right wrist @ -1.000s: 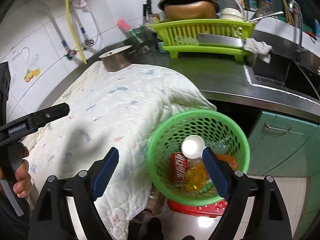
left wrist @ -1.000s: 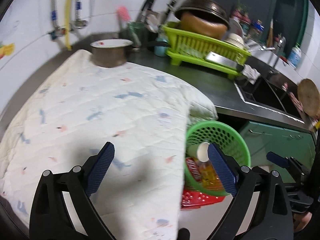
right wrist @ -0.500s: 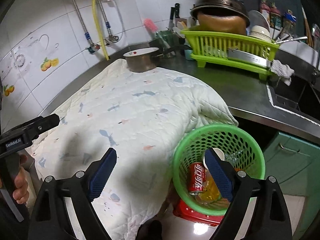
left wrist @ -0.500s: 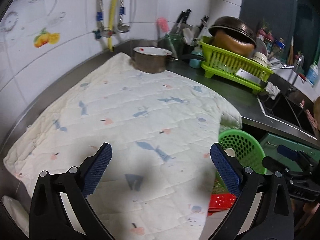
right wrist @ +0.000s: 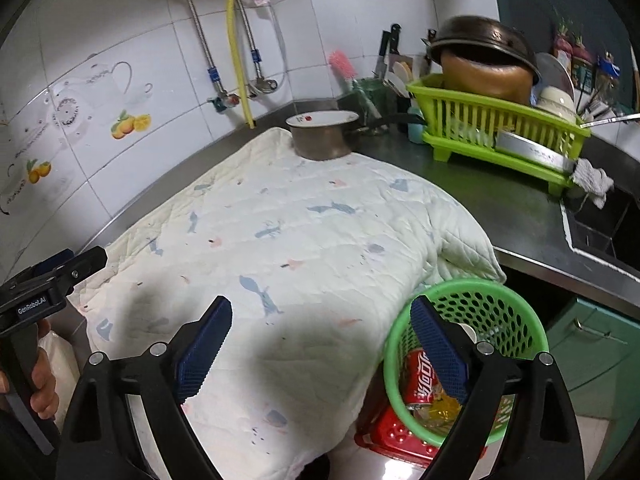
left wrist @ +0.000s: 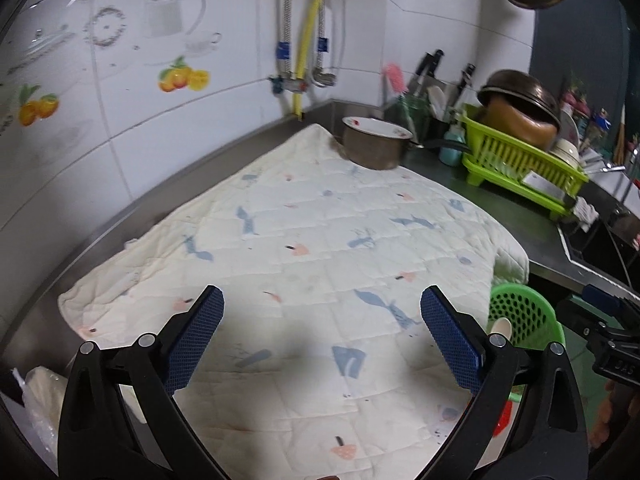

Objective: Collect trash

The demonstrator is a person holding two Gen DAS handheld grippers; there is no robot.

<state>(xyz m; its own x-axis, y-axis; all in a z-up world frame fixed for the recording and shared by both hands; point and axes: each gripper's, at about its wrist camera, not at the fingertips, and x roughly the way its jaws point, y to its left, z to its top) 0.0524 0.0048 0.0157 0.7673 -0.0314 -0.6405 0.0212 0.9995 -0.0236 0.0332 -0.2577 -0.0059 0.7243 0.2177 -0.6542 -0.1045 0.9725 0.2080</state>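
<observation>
A green mesh basket stands below the counter's front edge, on a red stool. It holds a red cola can, a yellow wrapper and a white paper cup. The basket also shows in the left wrist view. My left gripper is open and empty above the quilted cloth. My right gripper is open and empty, its right finger over the basket's rim. The cloth carries no loose trash that I can see.
A metal pot sits at the cloth's far corner. A green dish rack with a wok and bowls stands on the steel counter. The sink lies at right. Tiled walls with hoses stand behind. A plastic bag lies at lower left.
Both grippers have risen and pulled back from the basket. The views now take in the whole cloth and the wall. Both stay open.
</observation>
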